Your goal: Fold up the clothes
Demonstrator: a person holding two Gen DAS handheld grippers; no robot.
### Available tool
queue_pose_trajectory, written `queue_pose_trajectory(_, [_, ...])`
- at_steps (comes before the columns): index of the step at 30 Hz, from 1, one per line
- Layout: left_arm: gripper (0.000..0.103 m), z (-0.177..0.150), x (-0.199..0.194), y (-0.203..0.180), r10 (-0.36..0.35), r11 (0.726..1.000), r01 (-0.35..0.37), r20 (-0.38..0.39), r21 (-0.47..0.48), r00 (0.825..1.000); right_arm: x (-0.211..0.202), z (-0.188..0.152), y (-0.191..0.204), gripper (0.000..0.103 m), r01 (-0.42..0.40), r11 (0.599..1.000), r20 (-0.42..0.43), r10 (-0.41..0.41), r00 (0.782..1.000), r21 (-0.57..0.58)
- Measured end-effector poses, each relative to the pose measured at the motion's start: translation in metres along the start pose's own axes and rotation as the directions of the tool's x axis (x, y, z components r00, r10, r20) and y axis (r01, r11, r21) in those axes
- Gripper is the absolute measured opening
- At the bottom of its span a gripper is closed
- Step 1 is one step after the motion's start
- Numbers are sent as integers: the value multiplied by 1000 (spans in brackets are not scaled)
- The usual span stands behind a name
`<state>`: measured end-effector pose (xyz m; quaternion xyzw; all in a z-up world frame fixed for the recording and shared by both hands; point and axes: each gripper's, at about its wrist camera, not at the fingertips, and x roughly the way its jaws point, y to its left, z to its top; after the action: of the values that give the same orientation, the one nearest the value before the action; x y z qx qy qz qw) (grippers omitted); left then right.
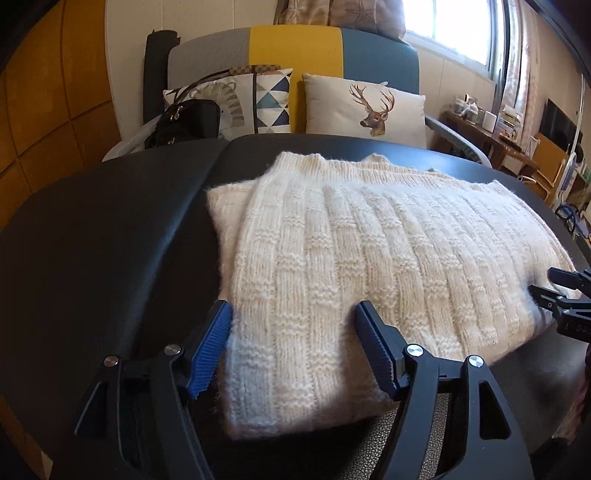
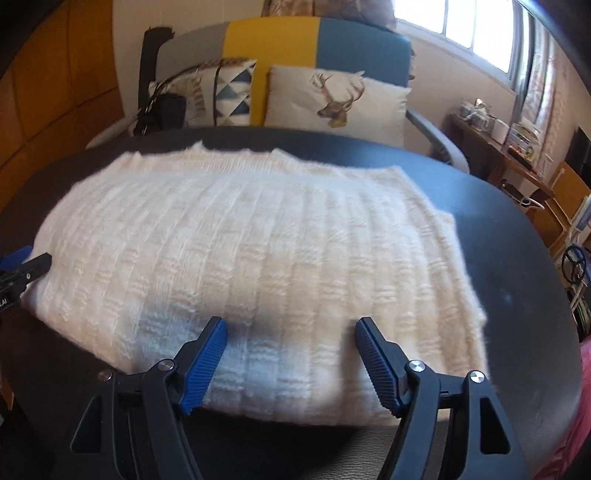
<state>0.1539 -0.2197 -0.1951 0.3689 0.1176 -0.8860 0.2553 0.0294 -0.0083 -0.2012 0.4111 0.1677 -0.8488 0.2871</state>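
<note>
- One cream knit sweater (image 1: pixel 351 258) is lying on the dark worktop (image 1: pixel 110 240), already looking folded into a rough rectangle with a layer tucked under at one side.
- Judging further folds or final tidying as remaining.
- Left tool (image 1: pixel 293 347) is hovering wide open at the near edge, gripping nothing.
- Right tool (image 2: pixel 291 362) is doing the same further along that edge, wide open, empty.

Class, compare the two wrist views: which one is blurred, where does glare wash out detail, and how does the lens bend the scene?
Right wrist view: the cream sweater is smeared by motion blur. Left wrist view: its knit is crisp. Both views: the window is blown out white, and the fisheye lens bows the black table edge into a curve.
</note>
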Motion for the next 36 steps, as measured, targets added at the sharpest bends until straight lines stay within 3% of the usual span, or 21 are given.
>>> queue_pose_trajectory(7, [72,-3,-27,16,-118,988,123,61,-90,991,-23,16,18,73,-50,998,73,52,996,-29])
queue_pose_trajectory(12, [72,-18,-13,22,-159,983,157,-11,-99,987,-17,21,53,73,-100,989,54,106,993,-107])
queue_pose_trajectory(15, [72,-21,-21,35,-238,959,239,27,-154,971,-1,16,65,74,-77,989,9,78,997,-128])
queue_pose_trajectory(18, [72,-18,-37,45,-306,932,316,84,-175,948,-11,21,63,74,-95,987,30,99,995,-126])
queue_pose_trajectory(21, [72,-15,-42,46,-373,906,383,88,-180,924,-19,27,65,73,-116,985,55,124,991,-129])
queue_pose_trajectory(24, [72,-18,-38,39,-403,898,408,61,-165,913,-15,27,74,73,-127,981,45,135,990,-145])
queue_pose_trajectory(28, [71,-27,-16,27,-358,927,351,-25,-134,934,-4,22,80,74,-121,979,26,126,992,-164])
queue_pose_trajectory(33, [72,-16,-18,22,-311,945,307,-20,-113,950,-8,28,77,74,-137,977,33,144,989,-162])
queue_pose_trajectory(36, [72,-1,-15,16,-207,976,204,-43,-76,977,-17,42,77,74,-151,977,70,163,984,-152])
